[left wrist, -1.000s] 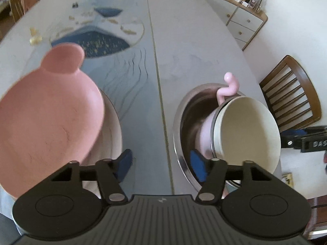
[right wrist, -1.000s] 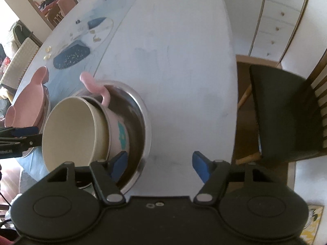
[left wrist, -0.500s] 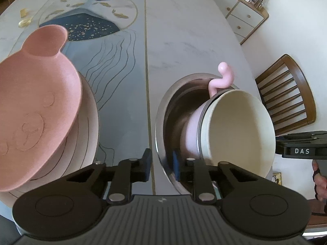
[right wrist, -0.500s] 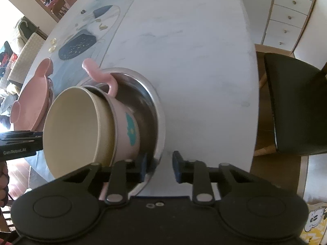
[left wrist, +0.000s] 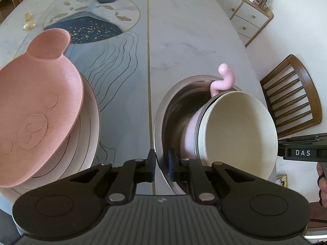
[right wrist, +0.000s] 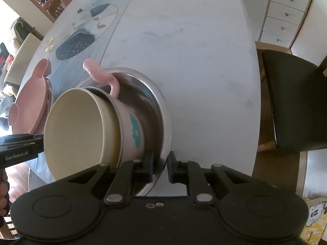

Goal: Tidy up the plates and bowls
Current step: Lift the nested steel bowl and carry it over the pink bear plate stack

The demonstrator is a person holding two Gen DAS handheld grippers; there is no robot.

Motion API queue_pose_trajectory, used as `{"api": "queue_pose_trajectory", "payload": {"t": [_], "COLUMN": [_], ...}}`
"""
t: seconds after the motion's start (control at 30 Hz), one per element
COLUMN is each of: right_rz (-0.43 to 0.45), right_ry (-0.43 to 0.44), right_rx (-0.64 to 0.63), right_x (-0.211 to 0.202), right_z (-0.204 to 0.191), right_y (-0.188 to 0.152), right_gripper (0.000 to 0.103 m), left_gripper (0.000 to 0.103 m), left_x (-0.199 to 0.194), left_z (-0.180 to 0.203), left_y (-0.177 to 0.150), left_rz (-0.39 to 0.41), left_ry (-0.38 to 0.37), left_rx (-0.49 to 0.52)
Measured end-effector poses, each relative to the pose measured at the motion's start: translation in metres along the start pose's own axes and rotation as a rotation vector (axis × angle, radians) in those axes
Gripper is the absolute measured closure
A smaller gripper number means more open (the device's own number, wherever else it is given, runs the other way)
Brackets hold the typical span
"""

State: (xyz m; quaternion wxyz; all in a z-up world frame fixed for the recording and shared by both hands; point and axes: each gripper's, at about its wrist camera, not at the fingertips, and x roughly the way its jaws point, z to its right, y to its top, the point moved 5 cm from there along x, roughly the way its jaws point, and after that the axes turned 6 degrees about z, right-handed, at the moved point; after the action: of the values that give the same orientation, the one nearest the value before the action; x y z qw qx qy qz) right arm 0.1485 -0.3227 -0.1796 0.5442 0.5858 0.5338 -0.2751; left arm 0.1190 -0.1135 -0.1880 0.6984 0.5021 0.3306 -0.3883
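Observation:
A steel bowl [left wrist: 169, 102] sits on the table with a pink handled cup [left wrist: 223, 79] in it and a cream bowl [left wrist: 239, 134] nested in the cup, tilted. My left gripper [left wrist: 161, 166] is shut on the steel bowl's left rim. My right gripper [right wrist: 160, 165] is shut on the steel bowl's [right wrist: 161, 102] right rim, beside the pink cup [right wrist: 130, 128] and cream bowl [right wrist: 77, 132]. A pink bear-shaped plate [left wrist: 34, 106] lies on a cream plate [left wrist: 90, 126] to the left; the pink plate also shows in the right wrist view [right wrist: 30, 102].
The marble table [left wrist: 194, 30] has a blue and gold inlay [left wrist: 92, 26]. A wooden chair [left wrist: 292, 94] and a drawer cabinet [left wrist: 247, 16] stand to the right. A black-seated chair [right wrist: 292, 102] is beside the table's edge.
Both grippers have gone from open to closed, each clamping a side of the steel bowl's rim. The views have drawn closer to the bowl.

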Motion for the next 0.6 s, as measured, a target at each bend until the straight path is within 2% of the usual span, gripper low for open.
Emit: {"api": "queue_pose_trajectory", "payload": {"t": [0.3, 0.6], "right_rz": [0.016, 0.036], "right_ry": [-0.01, -0.01], "right_rx": [-0.002, -0.021], "right_x": [-0.007, -0.031], "right_z": [-0.006, -0.023], "right_y": [0.006, 0.022], "right_gripper": [0.09, 0.09], "left_gripper": [0.093, 0.093], "left_x": [-0.011, -0.039], "left_z": [0.0, -0.005], "left_y": [0.004, 0.018], "left_rz": [0.027, 0.052], "left_ry": [0.006, 0.011], "left_rx": [-0.008, -0.026]}}
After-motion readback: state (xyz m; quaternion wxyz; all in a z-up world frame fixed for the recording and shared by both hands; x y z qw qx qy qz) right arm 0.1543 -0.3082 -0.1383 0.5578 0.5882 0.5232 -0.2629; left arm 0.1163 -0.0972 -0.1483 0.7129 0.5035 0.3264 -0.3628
